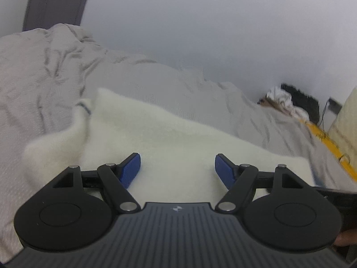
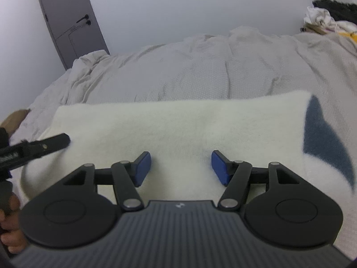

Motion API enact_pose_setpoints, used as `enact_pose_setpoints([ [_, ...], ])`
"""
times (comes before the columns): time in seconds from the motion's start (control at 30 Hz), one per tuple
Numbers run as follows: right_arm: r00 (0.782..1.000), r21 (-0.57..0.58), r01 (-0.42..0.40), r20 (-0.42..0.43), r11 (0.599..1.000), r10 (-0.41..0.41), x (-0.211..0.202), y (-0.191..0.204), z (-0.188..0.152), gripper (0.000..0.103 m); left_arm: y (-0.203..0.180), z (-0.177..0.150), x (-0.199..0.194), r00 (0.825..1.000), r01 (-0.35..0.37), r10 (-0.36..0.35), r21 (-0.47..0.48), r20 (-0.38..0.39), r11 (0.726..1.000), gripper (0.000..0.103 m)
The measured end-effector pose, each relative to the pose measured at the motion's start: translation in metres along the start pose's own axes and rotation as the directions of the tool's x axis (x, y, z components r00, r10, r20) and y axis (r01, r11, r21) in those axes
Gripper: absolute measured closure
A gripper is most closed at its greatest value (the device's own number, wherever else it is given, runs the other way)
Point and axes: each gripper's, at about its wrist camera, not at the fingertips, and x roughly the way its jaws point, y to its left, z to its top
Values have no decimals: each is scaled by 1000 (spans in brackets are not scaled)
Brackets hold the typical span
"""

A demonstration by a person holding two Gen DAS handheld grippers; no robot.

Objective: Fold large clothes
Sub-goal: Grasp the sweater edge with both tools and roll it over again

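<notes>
A fluffy white garment (image 1: 169, 138) lies folded on the bed; in the right wrist view (image 2: 178, 125) it shows as a broad rectangle with a dark blue patch (image 2: 323, 138) at its right end. My left gripper (image 1: 177, 167) is open and empty, just above the garment's near part. My right gripper (image 2: 181, 166) is open and empty over the garment's near edge. The left gripper's black finger (image 2: 51, 143) reaches in over the garment's left end in the right wrist view. A loose fold (image 1: 67, 138) sticks up at the garment's left side.
The bed is covered by a crumpled light grey duvet (image 2: 200, 67). A grey door (image 2: 69, 20) stands at the far left. A pile of clothes and dark things (image 1: 292, 102) sits at the bed's far right, beside a yellow strip (image 1: 323, 138).
</notes>
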Motion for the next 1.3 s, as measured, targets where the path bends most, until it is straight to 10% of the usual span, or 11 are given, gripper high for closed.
enact_pose_setpoints([
  [0.2, 999, 39, -26, 23, 999, 25, -31, 6, -4, 40, -4, -13, -49, 999, -20, 21, -27, 33, 999, 23],
  [0.47, 994, 192, -105, 1, 976, 107, -74, -2, -22, 25, 6, -51, -74, 992, 24, -50, -220, -112, 975, 20],
  [0.6, 990, 272, -136, -1, 953, 141, -80, -7, -33, 0, 26, -58, -66, 984, 91, -143, -395, -105, 914, 18],
  [1.0, 954, 492, -237, -46, 837, 297, -42, -15, -51, 0, 68, -78, -28, 969, 153, -243, -696, -33, 702, 15],
  [1.3, 899, 631, -339, -1, 697, 438, -9, -9, -60, 0, 56, -78, -22, 972, 160, -234, -728, 0, 667, 15],
])
